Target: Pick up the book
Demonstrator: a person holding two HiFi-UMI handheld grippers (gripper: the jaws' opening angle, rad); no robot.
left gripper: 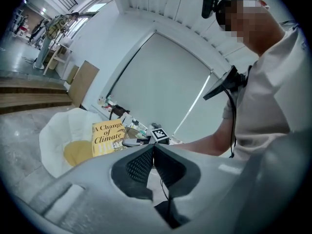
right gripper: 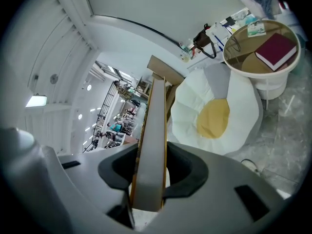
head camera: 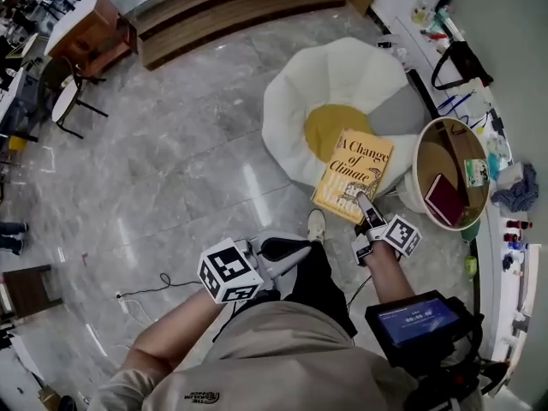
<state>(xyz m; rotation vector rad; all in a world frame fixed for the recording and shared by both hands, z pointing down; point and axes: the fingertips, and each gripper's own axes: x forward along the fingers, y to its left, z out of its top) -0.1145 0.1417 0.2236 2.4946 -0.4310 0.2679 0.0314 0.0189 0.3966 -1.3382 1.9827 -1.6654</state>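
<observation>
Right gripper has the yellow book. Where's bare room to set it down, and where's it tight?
Widest free patch: grey floor between the wooden steps and the egg-shaped cushion. The cushion's top is bare too. Round table: part free; the maroon book and a card take the rest. Wall ledge is cluttered.

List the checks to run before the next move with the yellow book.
1. Right tongs clamped on the yellow book: ok.
2. Book lifted off the egg-shaped cushion: ok.
3. Hold near the book's middle: not ok; the tongs bite its lower edge, so it may swing.
4. Left tongs shut and empty, free to support: ok.
5. Bare spot on the round table beside the maroon book: ok.
</observation>
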